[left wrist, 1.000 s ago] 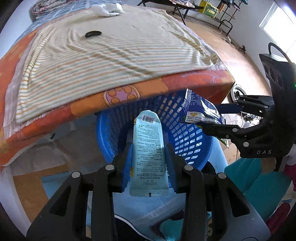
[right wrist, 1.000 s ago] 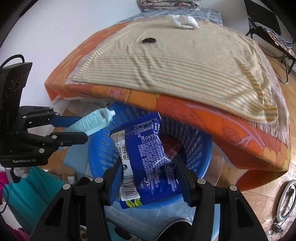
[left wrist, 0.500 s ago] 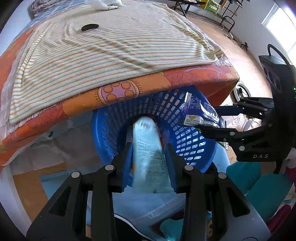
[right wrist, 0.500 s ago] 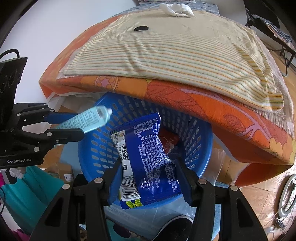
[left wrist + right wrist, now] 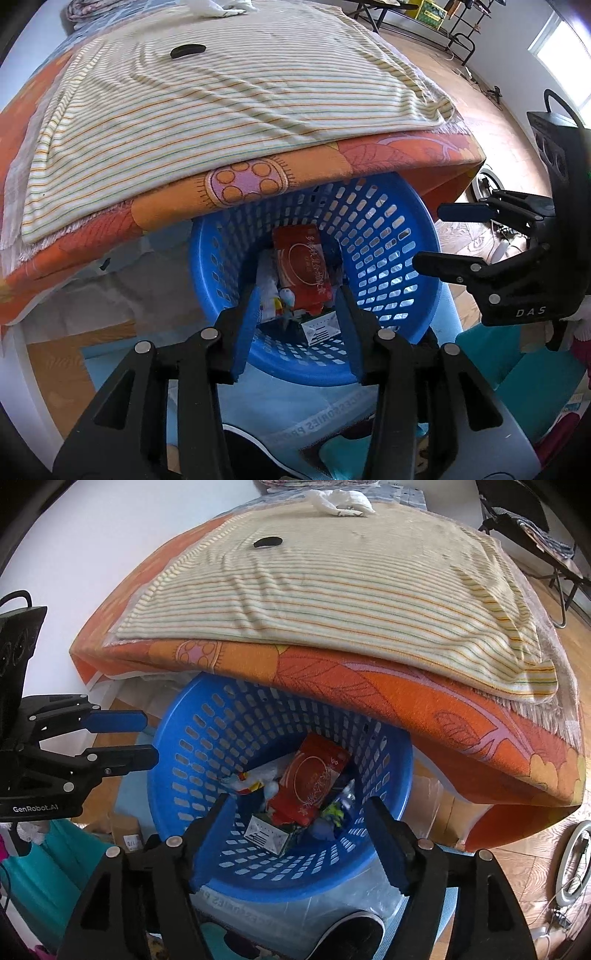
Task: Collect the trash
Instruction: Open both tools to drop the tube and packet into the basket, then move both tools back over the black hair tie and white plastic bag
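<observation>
Left claw (image 5: 297, 328): jaws apart, just been opening, nothing clamped between the blue pads; poised over the near rim of the basket, pointing steeply down.
Right claw (image 5: 295, 834): jaws wide apart, just been opening, nothing between the pads; poised over the same basket. Seen also from the left wrist view at 3 o'clock (image 5: 443, 236), fingers spread and bare.
Basket (image 5: 177, 775): blue, round, slotted walls, tucked partly under the bed's overhanging edge at 12 o'clock; sits on pale plastic sheeting.
Trash: lying in the bottom of the basket, free of both claws.
Red packet (image 5: 314, 779): on top of the heap, leaning toward the far wall, white oval print on its face.
White box (image 5: 267, 836): at 7 o'clock of the red packet, barcode side up, touching it.
Blue wrapper (image 5: 327, 827): at 5 o'clock of the red packet, crumpled, half hidden; possibly the snack bag, too blurred to tell.
White wrapper (image 5: 258, 775): at 9 o'clock of the red packet, with red and yellow print.
Bed (image 5: 388, 155): orange patterned cover, fills the top half of both views.
Striped blanket (image 5: 221, 96): spread flat over the orange cover.
Black object (image 5: 187, 51): small, oval, on the blanket toward 11 o'clock.
White cloth (image 5: 341, 502): bunched at the far edge of the blanket, 12 o'clock.
Floor (image 5: 491, 125): wooden, at 2 o'clock beyond the bed.
</observation>
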`<state>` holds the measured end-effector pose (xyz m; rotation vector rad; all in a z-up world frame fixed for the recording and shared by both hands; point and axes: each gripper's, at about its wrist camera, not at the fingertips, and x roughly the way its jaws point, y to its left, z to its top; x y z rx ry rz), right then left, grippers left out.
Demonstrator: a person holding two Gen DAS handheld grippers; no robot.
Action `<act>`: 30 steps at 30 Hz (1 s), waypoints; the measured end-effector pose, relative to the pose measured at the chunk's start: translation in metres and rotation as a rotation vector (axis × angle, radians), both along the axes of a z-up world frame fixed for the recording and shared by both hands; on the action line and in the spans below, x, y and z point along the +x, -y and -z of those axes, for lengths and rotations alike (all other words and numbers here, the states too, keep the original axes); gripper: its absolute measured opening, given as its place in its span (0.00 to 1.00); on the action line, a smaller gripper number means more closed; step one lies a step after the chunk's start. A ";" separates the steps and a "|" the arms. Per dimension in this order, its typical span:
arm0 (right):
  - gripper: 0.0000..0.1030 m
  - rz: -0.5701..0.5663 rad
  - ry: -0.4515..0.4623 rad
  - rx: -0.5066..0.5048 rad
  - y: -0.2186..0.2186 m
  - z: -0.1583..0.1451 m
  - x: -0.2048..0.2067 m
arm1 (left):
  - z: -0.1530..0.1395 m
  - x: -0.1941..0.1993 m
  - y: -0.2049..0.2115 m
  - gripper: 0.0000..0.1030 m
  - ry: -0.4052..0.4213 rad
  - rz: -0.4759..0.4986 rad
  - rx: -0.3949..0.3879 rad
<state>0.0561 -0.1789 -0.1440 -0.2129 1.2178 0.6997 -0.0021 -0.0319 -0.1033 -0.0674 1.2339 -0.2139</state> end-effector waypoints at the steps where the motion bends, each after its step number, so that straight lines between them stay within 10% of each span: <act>1: 0.76 0.001 0.002 0.000 0.000 0.000 0.000 | 0.000 0.000 0.000 0.42 0.000 -0.001 0.000; 30: 0.84 0.086 0.100 0.098 0.009 -0.027 0.014 | -0.032 0.013 -0.006 0.53 0.117 -0.031 -0.013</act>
